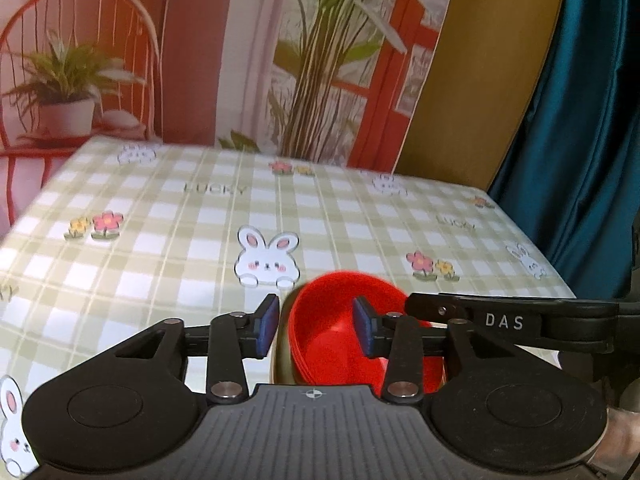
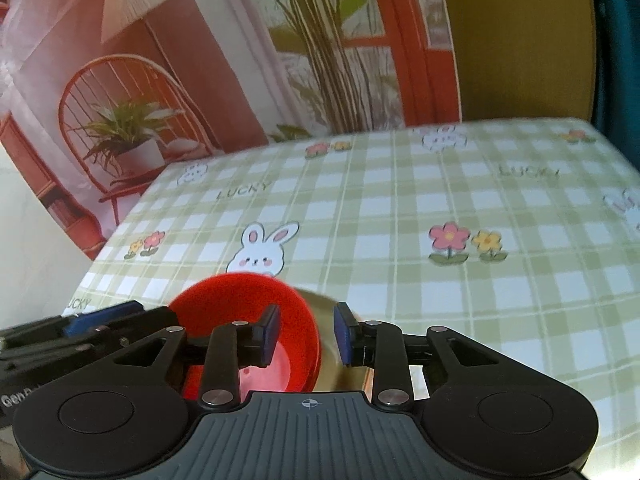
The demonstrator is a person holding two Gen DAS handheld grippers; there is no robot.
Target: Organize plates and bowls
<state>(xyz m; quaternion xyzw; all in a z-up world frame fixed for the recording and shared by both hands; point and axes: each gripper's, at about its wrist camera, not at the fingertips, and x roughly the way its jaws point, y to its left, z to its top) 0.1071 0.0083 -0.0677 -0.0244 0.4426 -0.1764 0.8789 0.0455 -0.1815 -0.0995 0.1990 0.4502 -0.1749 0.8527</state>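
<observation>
Two grippers and one visible dish group are present. The count of red bowls cannot be fixed: the rim in the left wrist view shows several thin edges, which suggests a nested stack.

Left wrist view, left to right: the left gripper (image 1: 316, 330) has its blue pads (image 1: 267, 326) spread apart – released, grasping nothing. One pad is outside the left wall of the red bowl (image 1: 336, 348) and the other is over its hollow, so the wall lies between the jaws without visible contact. A gold plate (image 1: 282, 364) shows as a narrow strip beside the bowl's left side. Further right, the black body of the right gripper (image 1: 508, 322) crosses the frame and covers the bowl's right edge.

Right wrist view, left to right: the left gripper's body enters at the lower left. The red bowl (image 2: 244, 312) follows. The right gripper (image 2: 306, 334) is likewise released; its left pad is inside the bowl and its right pad is over the gold plate (image 2: 332, 344), which lies under and beside the bowl.

Surroundings – a green checked tablecloth (image 1: 168, 216) with rabbit and flower prints, one printed backdrop (image 1: 200, 48) behind it, and one teal curtain (image 1: 580, 120) at the far right.
</observation>
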